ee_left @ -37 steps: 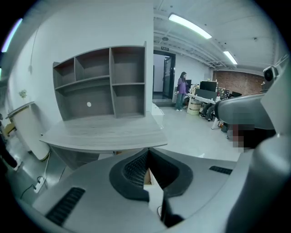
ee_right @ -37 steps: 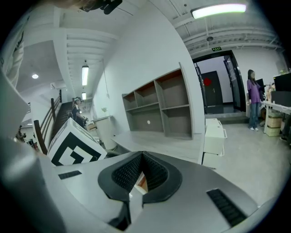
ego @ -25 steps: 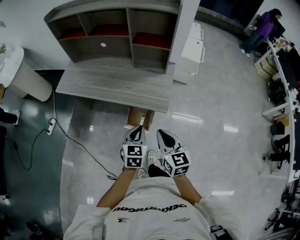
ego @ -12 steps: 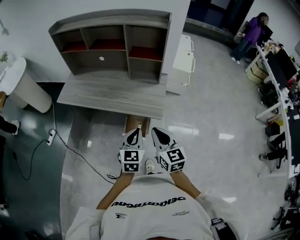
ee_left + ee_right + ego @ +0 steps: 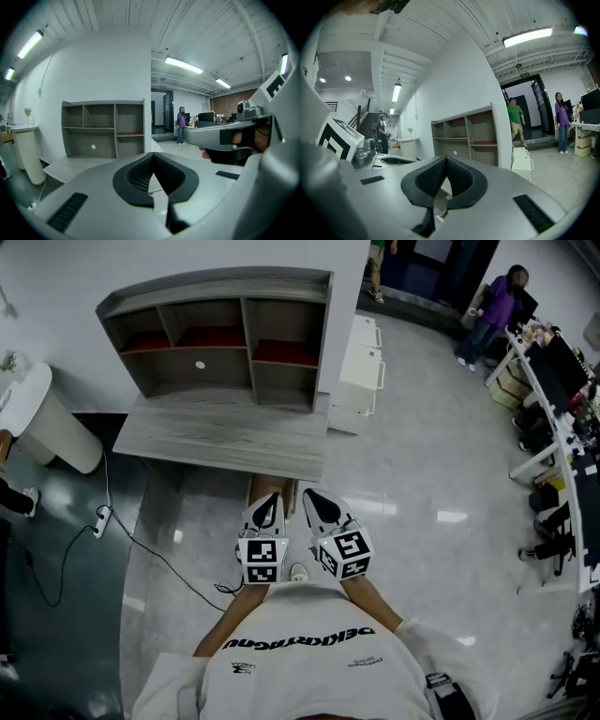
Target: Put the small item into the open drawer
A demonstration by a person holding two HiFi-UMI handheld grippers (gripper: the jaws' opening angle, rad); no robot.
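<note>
I stand in front of a grey desk [image 5: 225, 432], holding both grippers out side by side. Under the desk's front edge a brown wooden drawer [image 5: 272, 487] stands open. My left gripper [image 5: 268, 501] points at the drawer, its jaws shut; in the left gripper view its black pads [image 5: 136, 176] meet in a point with nothing plainly between them. My right gripper [image 5: 315, 497] is just to its right, also shut. In the right gripper view a small pale bit with a red mark [image 5: 439, 214] shows low in the slit; I cannot tell what it is.
A grey shelf unit [image 5: 216, 334] sits on the desk's back. A white cabinet [image 5: 361, 371] stands to its right and a white pedestal [image 5: 47, 413] to its left. A black cable [image 5: 150, 545] crosses the floor. People [image 5: 497, 301] and cluttered desks [image 5: 562, 381] are at the far right.
The person has stepped toward the desk, and both grippers now sit close to its front edge over the drawer. A white bit at the left gripper's tip no longer shows.
</note>
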